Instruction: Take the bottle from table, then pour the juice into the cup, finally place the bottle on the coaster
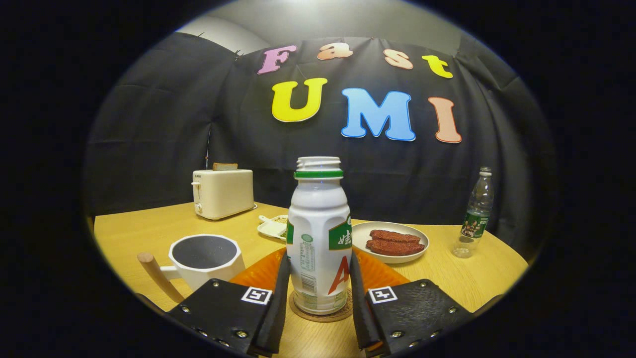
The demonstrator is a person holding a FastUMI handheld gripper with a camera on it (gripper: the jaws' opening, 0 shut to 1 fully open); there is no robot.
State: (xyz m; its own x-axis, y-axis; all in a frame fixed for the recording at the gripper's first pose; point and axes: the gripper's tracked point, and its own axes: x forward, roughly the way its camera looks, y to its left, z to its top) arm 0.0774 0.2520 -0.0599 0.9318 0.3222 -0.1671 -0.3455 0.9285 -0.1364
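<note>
A light wooden desk [149, 226] stands before a wall draped in black cloth [164, 124]. At the middle of the desk, a white juice bottle [319, 238] with a green neck ring and no cap stands upright on a round coaster [343, 313]. The gripper [319, 293] faces it level, its fingers [278, 293] set one at each side of the bottle's lower body; whether they press it or have let go cannot be told. At ten o'clock from the bottle sits a white cup [206, 258] with a wooden handle. Farther at eleven o'clock stands a toaster [222, 193] holding a bread slice. At two o'clock lie a plate [362, 233] of brown food and, beyond it, a clear plastic water bottle [474, 214].
</note>
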